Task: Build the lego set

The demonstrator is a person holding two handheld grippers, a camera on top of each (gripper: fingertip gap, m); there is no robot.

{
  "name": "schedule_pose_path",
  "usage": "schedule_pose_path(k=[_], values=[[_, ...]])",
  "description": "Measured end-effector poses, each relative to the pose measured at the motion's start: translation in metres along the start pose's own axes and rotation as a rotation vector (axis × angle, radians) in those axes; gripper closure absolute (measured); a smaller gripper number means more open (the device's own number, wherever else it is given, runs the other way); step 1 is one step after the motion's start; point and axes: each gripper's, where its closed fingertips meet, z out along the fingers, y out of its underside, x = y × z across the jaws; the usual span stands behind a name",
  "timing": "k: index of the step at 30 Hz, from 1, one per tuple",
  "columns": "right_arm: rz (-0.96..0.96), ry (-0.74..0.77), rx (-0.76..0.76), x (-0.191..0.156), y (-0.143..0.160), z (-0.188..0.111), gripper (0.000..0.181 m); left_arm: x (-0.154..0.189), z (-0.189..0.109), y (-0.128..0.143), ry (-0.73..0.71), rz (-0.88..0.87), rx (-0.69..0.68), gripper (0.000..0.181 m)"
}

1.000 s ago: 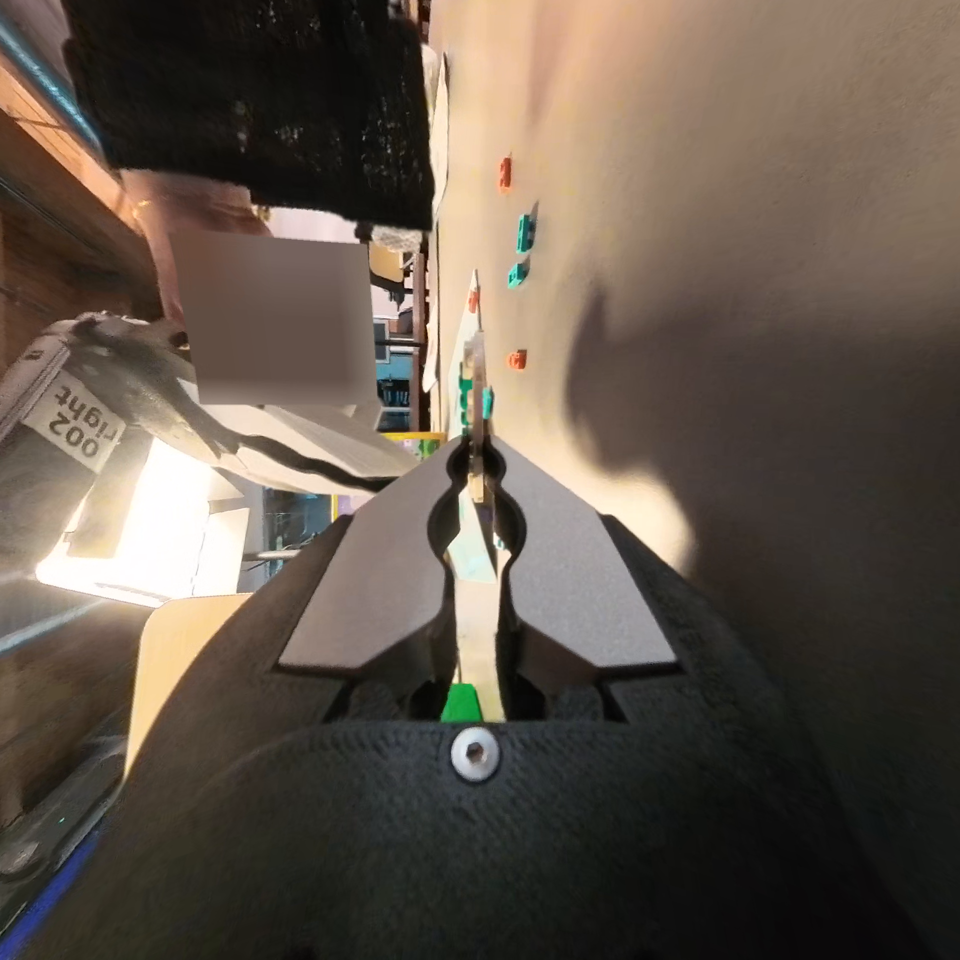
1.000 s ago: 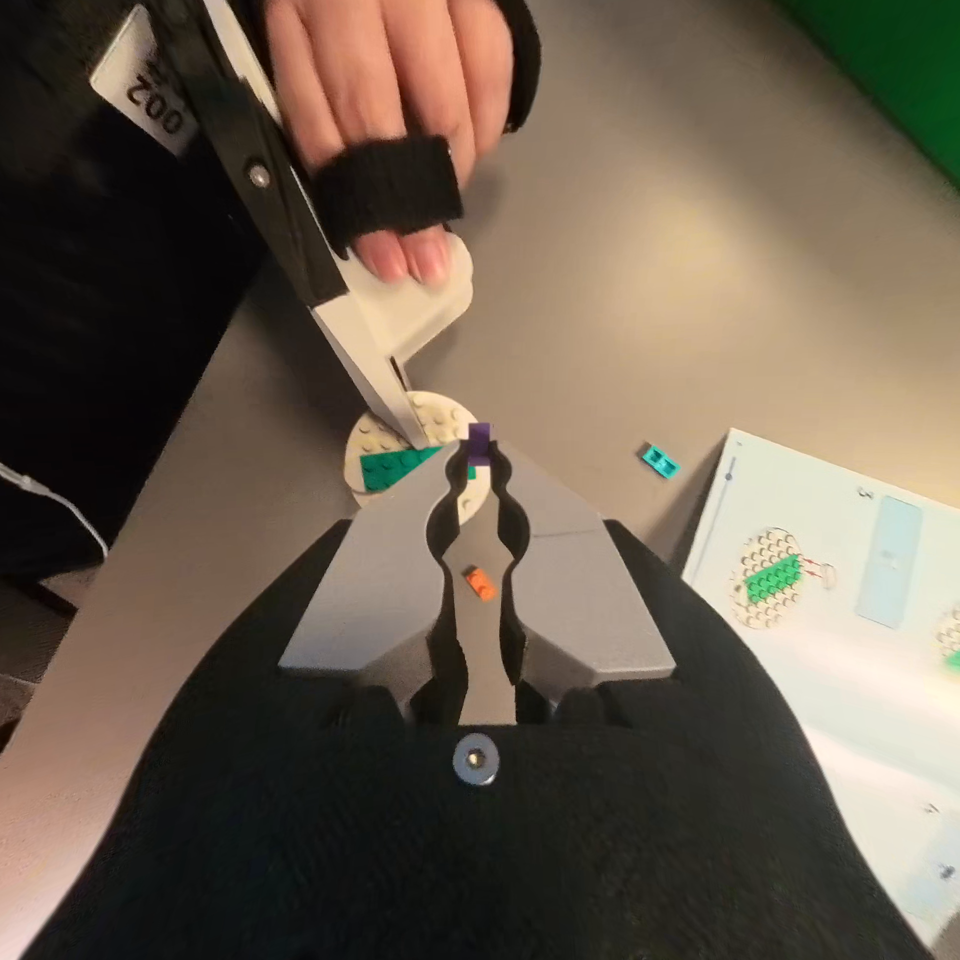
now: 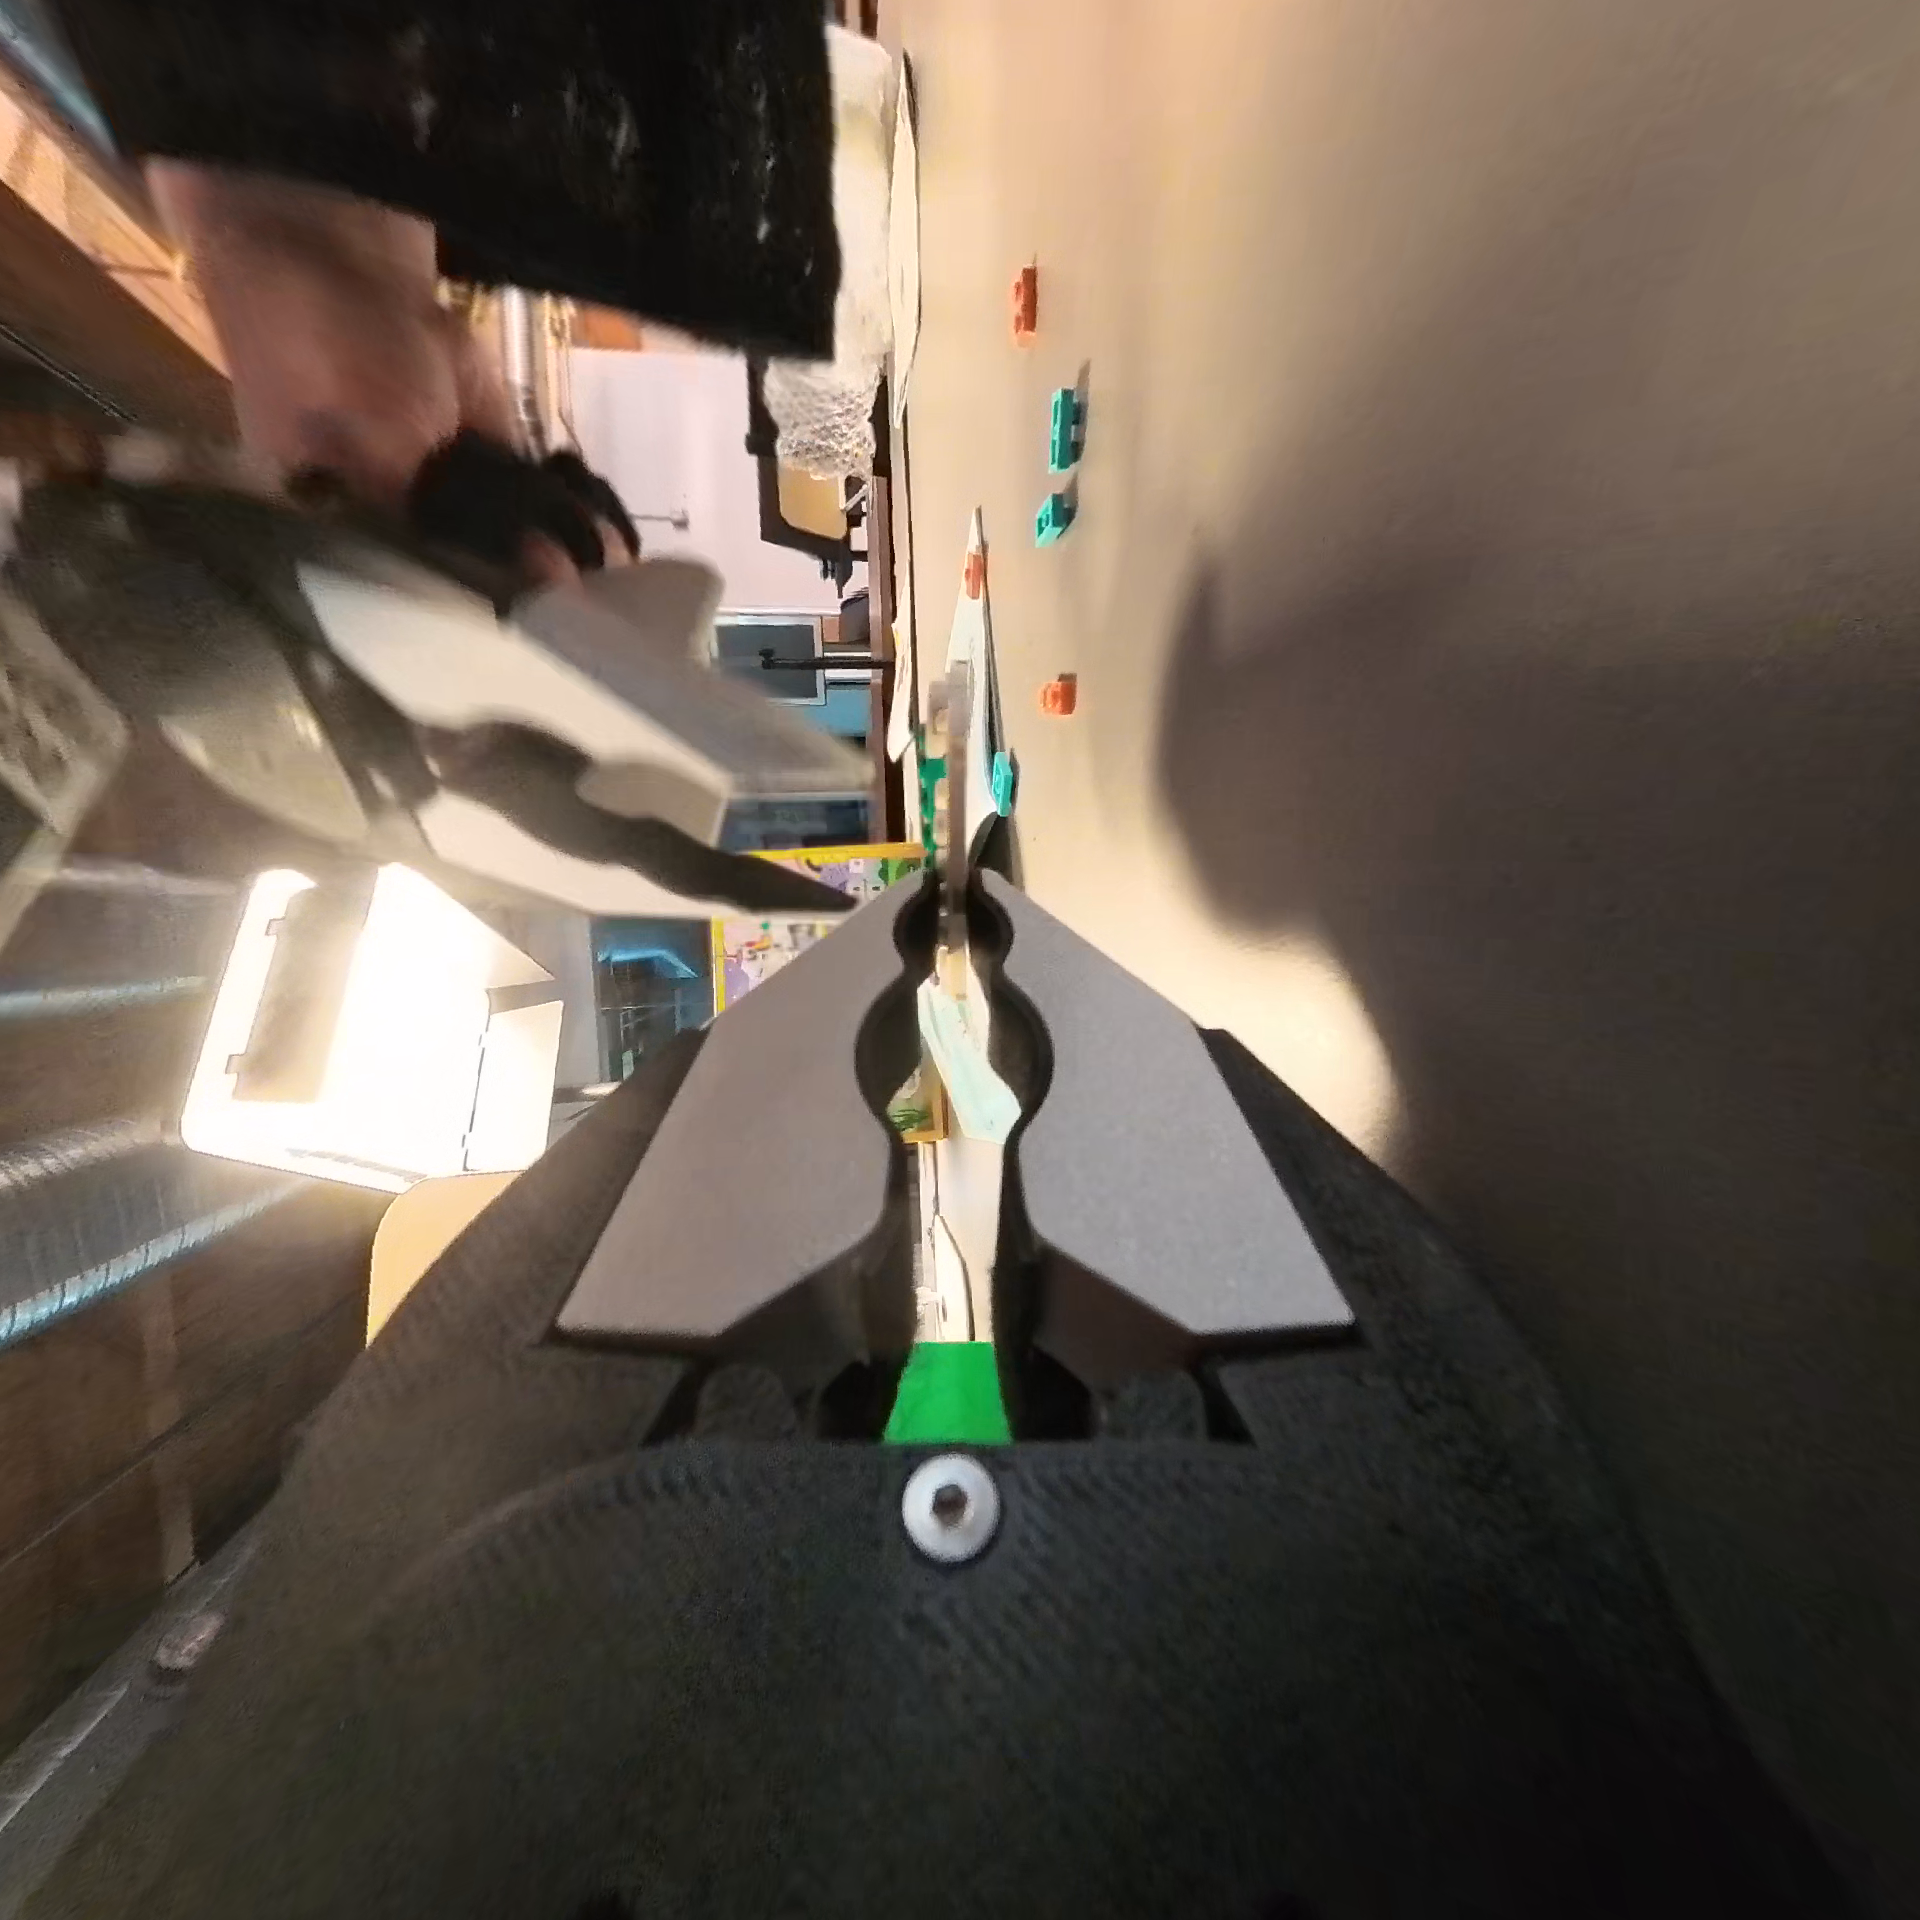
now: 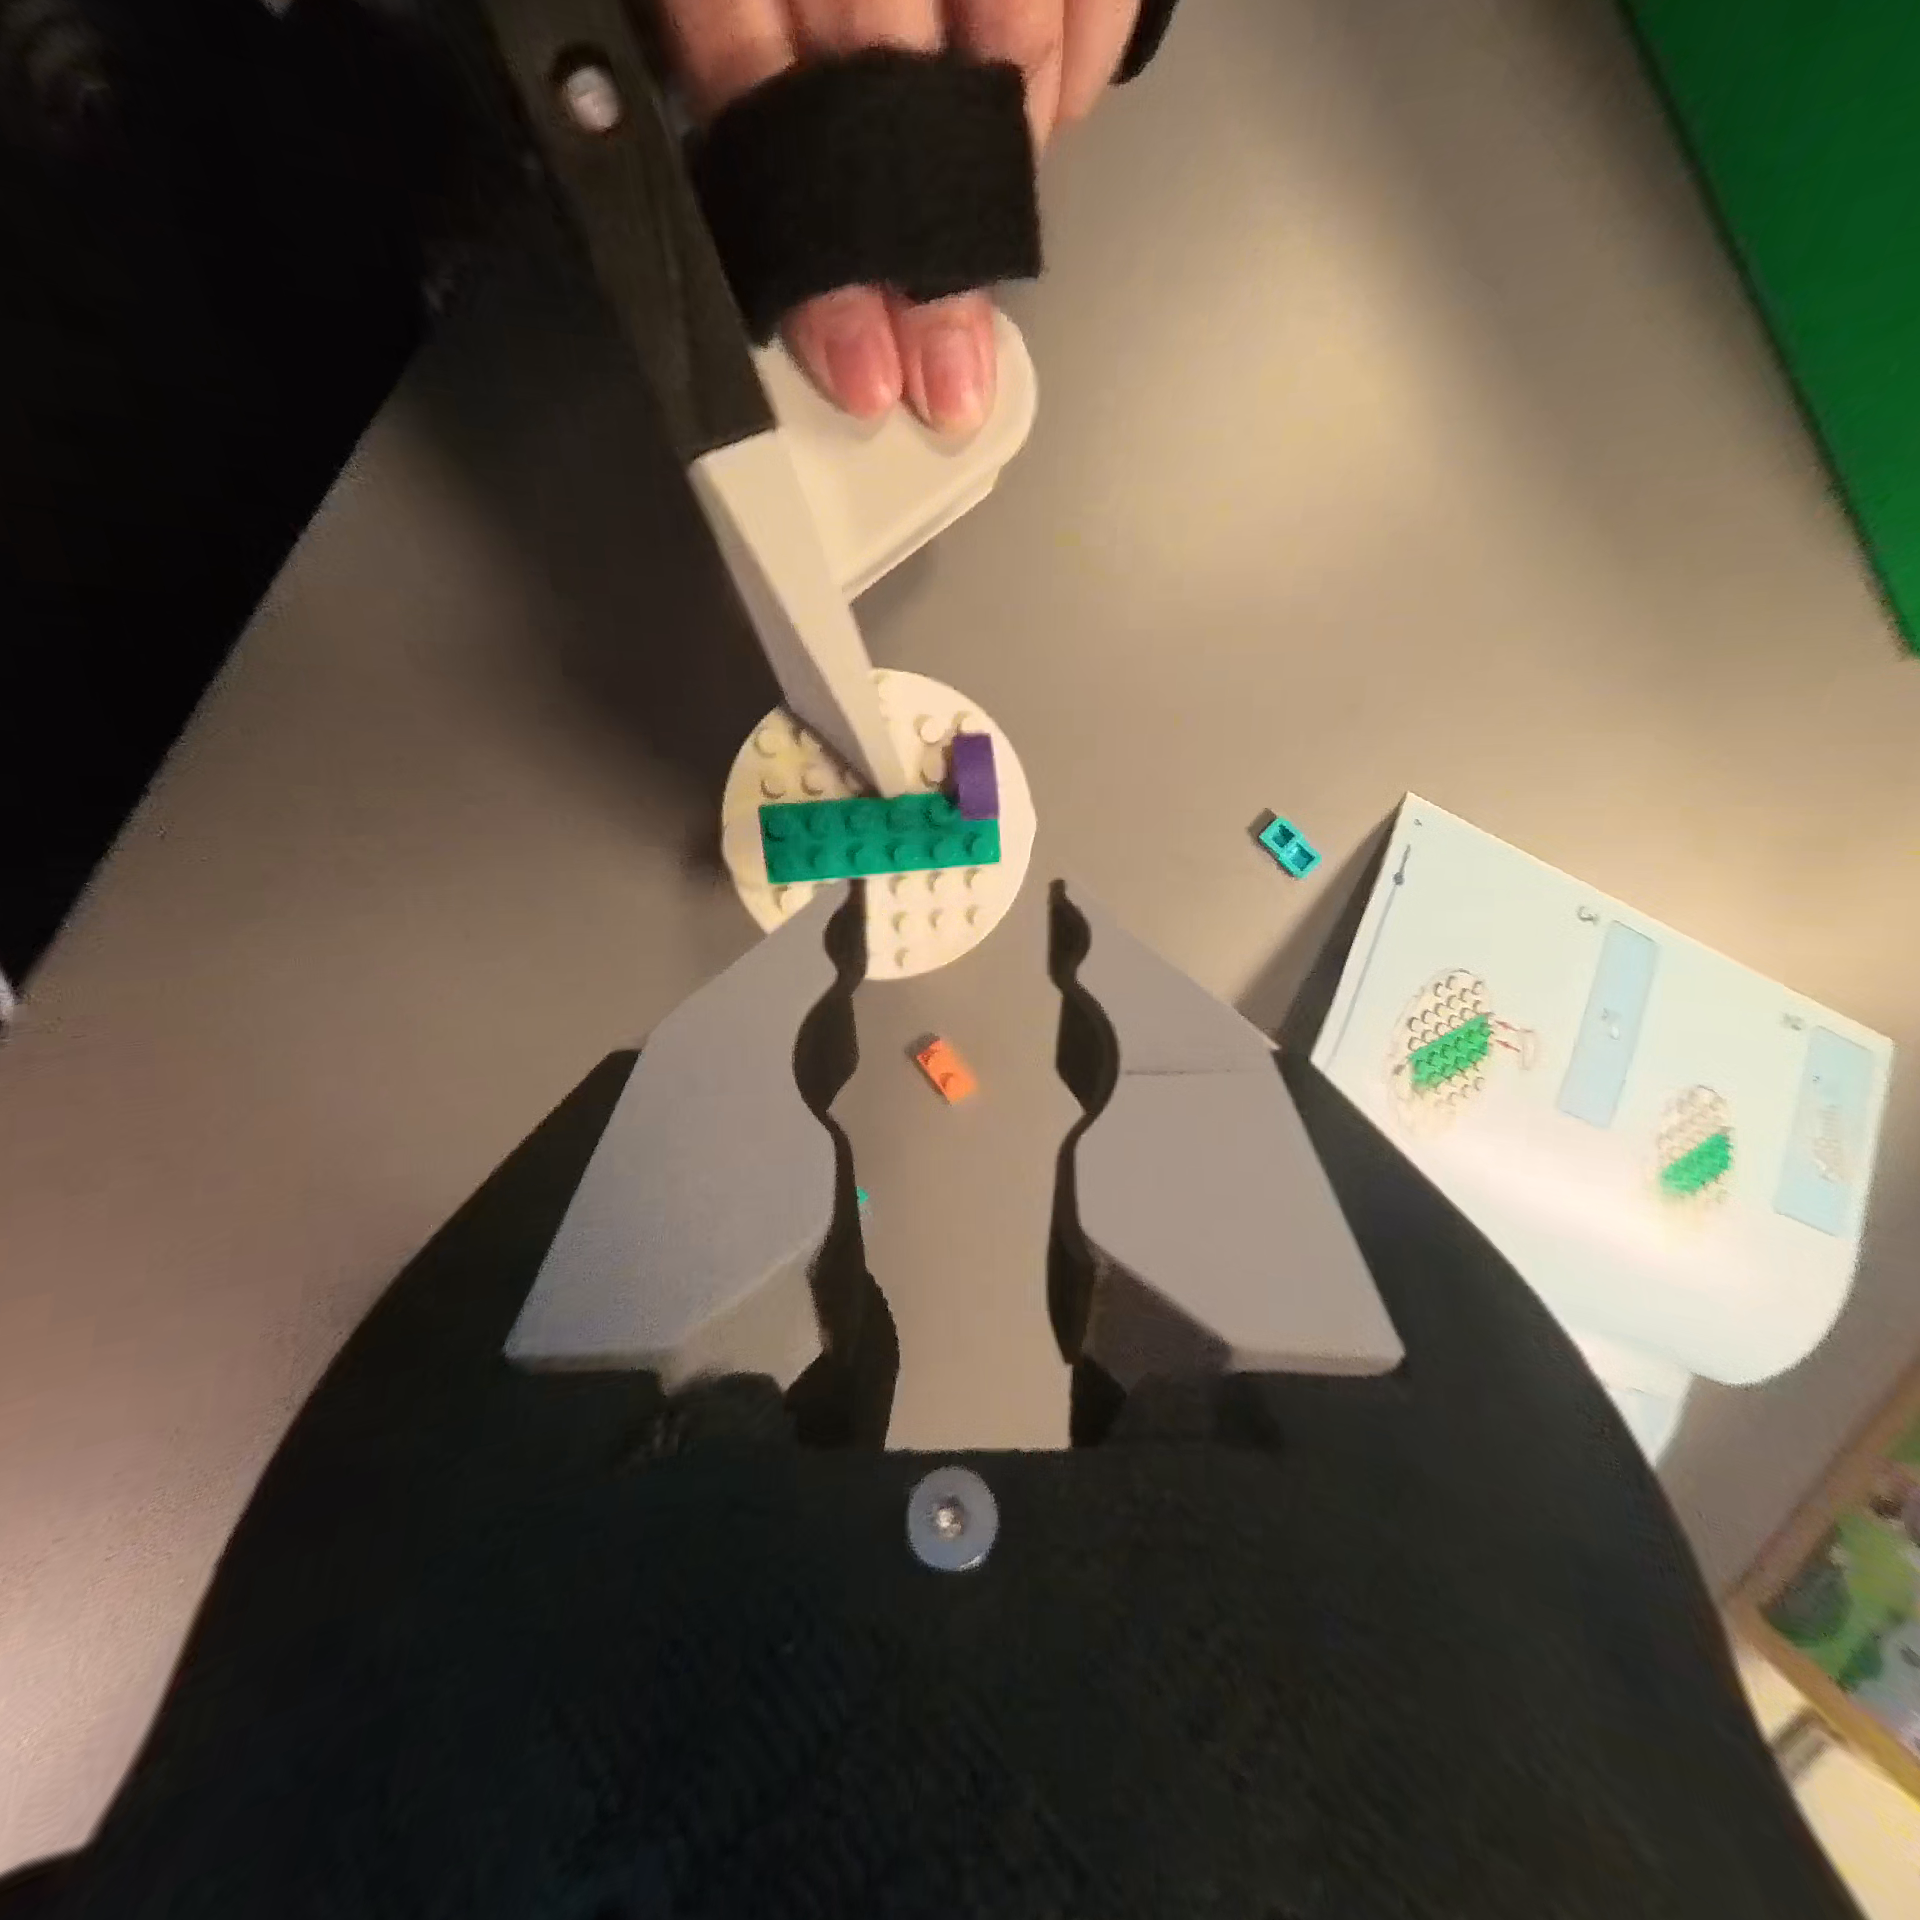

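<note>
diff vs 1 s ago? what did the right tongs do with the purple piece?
The right tongs let go of the purple piece, opened and backed away; it now sits on the round white plate at the end of the green brick. Unchanged: the left tongs are shut on the plate's edge, and the orange brick and instruction booklet lie as before.

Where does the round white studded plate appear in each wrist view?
Left wrist view: the round white plate is seen edge-on at centre, clamped between the left gripper jaws.
Right wrist view: upper centre, face-on, just beyond the open right gripper.
Shared landmark: the green plate on it.
</note>
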Motion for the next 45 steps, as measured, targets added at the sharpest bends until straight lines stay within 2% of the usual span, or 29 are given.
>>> schedule_pose_path(k=[3, 5, 7, 8, 11, 13, 19, 23, 29, 31, 33, 35, 39, 42, 45], values=[[-0.133, 0.108, 0.064, -0.011, 0.002, -0.005, 0.119, -0.001, 0.0, 0.0, -0.005, 0.0, -0.001, 0.177], [-0.223, 0.243, 0.094, -0.011, 0.001, -0.007, 0.088, -0.001, 0.0, 0.001, -0.007, -0.001, -0.002, 0.177], [-0.295, 0.363, 0.101, -0.012, 0.001, -0.004, 0.067, -0.001, 0.0, 0.001, -0.007, -0.002, -0.003, 0.177], [-0.328, 0.398, 0.092, -0.015, 0.003, 0.0, 0.064, -0.002, 0.0, 0.0, -0.009, -0.003, -0.003, 0.177], [-0.446, 0.504, 0.03, -0.018, 0.007, 0.011, 0.064, -0.004, 0.0, 0.0, -0.014, -0.019, 0.004, 0.177], [-0.49, 0.559, 0.032, -0.018, 0.005, 0.014, 0.072, -0.004, 0.0, -0.001, -0.011, -0.026, 0.006, 0.177], [-0.432, 0.6, 0.065, -0.015, 0.008, 0.009, 0.075, -0.003, 0.001, -0.001, -0.006, -0.029, 0.009, 0.177], [-0.365, 0.652, 0.09, -0.015, 0.014, -0.006, 0.075, -0.008, 0.001, 0.001, -0.02, -0.038, 0.013, 0.177], [-0.214, 0.776, 0.162, -0.01, 0.037, -0.057, 0.076, -0.04, 0.009, 0.006, -0.091, -0.1, 0.012, 0.177], [-0.191, 0.834, 0.176, -0.007, 0.045, -0.081, 0.077, -0.052, 0.016, 0.006, -0.106, -0.065, 0.017, 0.177], [-0.22, 0.887, 0.188, -0.004, 0.049, -0.107, 0.086, -0.068, 0.024, 0.006, -0.126, -0.021, 0.03, 0.177], [-0.27, 0.935, 0.209, -0.001, 0.046, -0.135, 0.093, -0.092, 0.031, 0.003, -0.15, -0.024, 0.075, 0.177], [-0.256, 0.925, 0.214, 0.004, 0.038, -0.174, 0.089, -0.153, 0.038, -0.02, -0.181, -0.068, 0.242, 0.178], [-0.218, 0.882, 0.255, 0.0, 0.025, -0.193, 0.088, -0.189, 0.043, -0.033, -0.167, -0.021, 0.322, 0.177], [-0.242, 0.868, 0.308, -0.012, 0.008, -0.205, 0.09, -0.211, 0.042, -0.047, -0.118, -0.009, 0.417, 0.177]])
